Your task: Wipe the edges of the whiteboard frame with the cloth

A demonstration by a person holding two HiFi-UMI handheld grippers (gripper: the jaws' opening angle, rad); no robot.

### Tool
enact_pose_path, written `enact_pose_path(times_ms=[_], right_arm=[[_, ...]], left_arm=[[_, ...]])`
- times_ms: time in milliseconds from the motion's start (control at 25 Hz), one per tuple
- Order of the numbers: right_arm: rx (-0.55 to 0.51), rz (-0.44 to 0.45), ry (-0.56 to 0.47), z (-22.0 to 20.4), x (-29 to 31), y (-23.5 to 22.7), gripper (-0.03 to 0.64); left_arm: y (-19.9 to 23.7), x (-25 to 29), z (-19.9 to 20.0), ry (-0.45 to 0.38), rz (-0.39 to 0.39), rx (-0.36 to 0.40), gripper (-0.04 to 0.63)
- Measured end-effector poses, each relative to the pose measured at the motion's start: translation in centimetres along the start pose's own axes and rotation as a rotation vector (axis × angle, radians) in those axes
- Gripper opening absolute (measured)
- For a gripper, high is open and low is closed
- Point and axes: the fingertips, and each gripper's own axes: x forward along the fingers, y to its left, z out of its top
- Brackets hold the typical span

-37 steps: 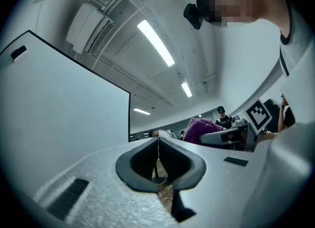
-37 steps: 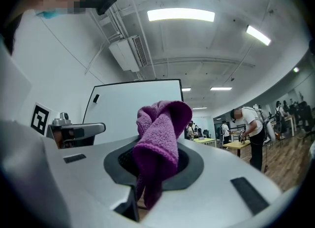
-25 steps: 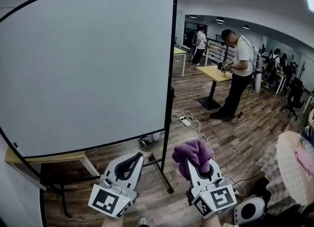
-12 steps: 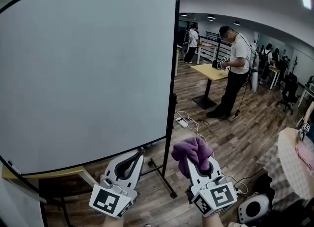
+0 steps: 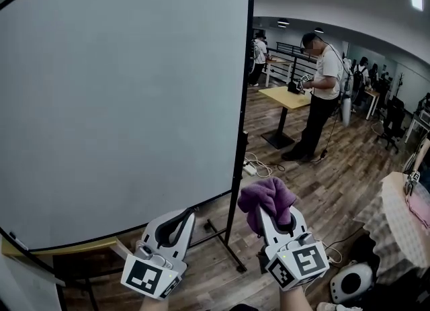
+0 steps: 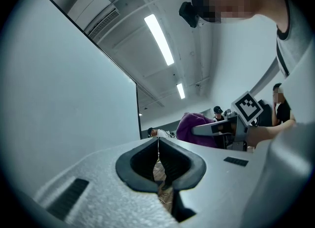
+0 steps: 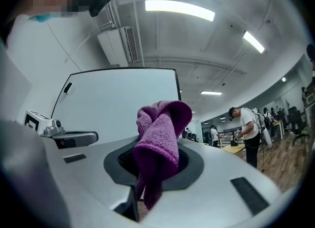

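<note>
**Head view.** One whiteboard [image 5: 121,101] filled the frame from 8 to 12 o'clock. Its black frame [image 5: 246,101] ran down the right side at about 1 o'clock. There were two grippers, both low. The left gripper [image 5: 181,217] sat at 7 o'clock, below the board's bottom edge. The right gripper [image 5: 272,214] sat at 5 o'clock. One purple cloth [image 5: 265,197] was bunched at its tips, just right of the frame's lower post, with a gap showing between them. One person [image 5: 321,95] stood at 2 o'clock beside one yellow table [image 5: 289,97]. Others stood farther back, too small to count surely.

**Left gripper view.** The jaws of the left gripper [image 6: 158,146] were together, tips meeting, with nothing between them. The whiteboard [image 6: 64,89] covered 9 to 11 o'clock. At 3 o'clock I saw the right gripper [image 6: 219,129] and the cloth [image 6: 191,127] at its nose. I counted two ceiling strip lights [image 6: 158,39], both toward 12 o'clock.

**Right gripper view.** The right gripper [image 7: 156,165] was clamped on the cloth [image 7: 160,141]. One fold stood up out of the jaws at centre and a tail hung below. The whiteboard [image 7: 118,104] stood behind it at 10 to 12 o'clock. The left gripper [image 7: 69,137] lay at 9 o'clock. I counted three ceiling lights. The person [image 7: 248,128] was at 3 o'clock.
</note>
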Motion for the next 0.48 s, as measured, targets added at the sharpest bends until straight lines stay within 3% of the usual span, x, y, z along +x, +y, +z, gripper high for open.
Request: enact_pose_path(times_ms=[480], right_arm=[[-0.021, -0.033, 0.001, 0.5, 3.8, -3.0, 0.066]], left_arm=[[1.8, 2.9, -1.6, 0.002, -0.011, -0.021, 0.021]])
